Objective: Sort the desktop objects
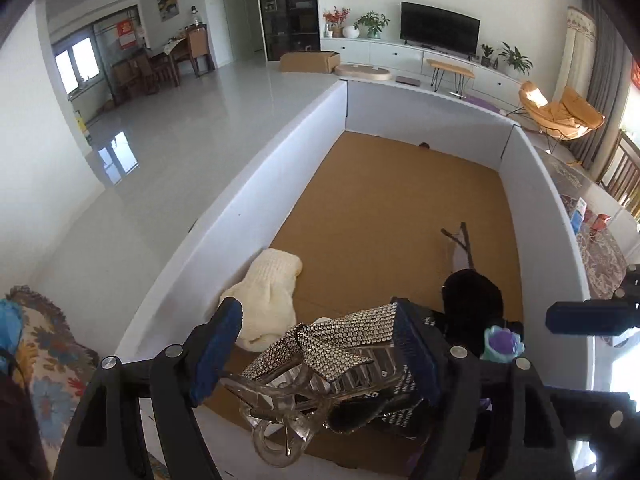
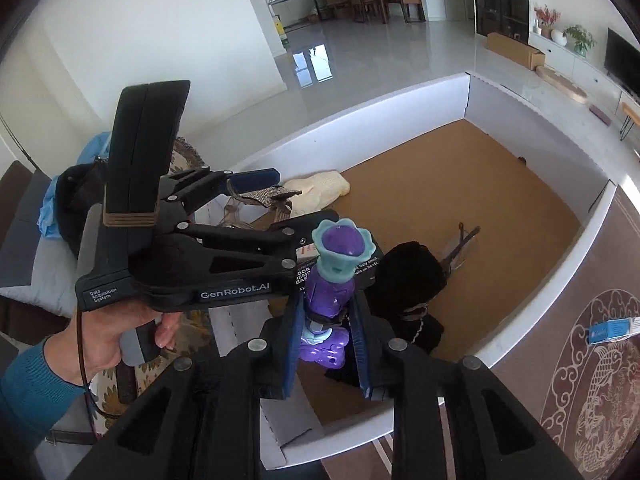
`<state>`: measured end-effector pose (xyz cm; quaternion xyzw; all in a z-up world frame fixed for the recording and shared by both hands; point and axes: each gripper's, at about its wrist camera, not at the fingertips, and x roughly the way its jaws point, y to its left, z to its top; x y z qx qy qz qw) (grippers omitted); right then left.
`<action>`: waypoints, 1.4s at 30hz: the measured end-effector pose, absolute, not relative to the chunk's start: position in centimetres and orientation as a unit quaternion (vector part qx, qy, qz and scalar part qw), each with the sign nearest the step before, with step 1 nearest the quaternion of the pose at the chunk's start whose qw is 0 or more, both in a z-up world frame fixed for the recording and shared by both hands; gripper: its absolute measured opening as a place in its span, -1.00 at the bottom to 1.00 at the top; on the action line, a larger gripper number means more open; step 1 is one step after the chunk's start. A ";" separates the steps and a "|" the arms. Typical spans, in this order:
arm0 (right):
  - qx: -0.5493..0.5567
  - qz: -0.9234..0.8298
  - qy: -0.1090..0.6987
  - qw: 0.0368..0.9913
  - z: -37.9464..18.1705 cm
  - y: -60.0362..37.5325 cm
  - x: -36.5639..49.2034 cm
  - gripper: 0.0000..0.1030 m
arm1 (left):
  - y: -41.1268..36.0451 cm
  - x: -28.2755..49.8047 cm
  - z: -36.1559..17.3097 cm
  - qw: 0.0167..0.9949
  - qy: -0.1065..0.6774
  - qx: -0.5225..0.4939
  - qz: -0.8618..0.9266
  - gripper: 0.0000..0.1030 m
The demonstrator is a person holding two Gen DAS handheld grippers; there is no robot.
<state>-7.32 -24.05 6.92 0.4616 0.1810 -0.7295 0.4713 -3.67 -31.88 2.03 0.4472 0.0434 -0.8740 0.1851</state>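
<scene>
Black claw (image 2: 326,344), blue pads (image 2: 294,344), teal sleeve (image 2: 24,392)

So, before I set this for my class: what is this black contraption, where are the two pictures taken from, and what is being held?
No robot here: a person holds a hand-operated gripper in each hand, and each has a camera looking along its fingers. The left gripper has its fingers around a rhinestone bow hair claw clip. The right gripper is clamped on a purple toy figure. Below lies a white-walled tray with a brown floor, holding a cream knitted item, a black fuzzy item and a black printed box.
</scene>
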 end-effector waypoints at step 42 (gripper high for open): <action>0.456 -0.888 0.029 0.045 -5.4 20.7 -14.2 1.00 | 1.7 -9.9 -6.5 -0.104 -0.058 0.470 -0.875 1.00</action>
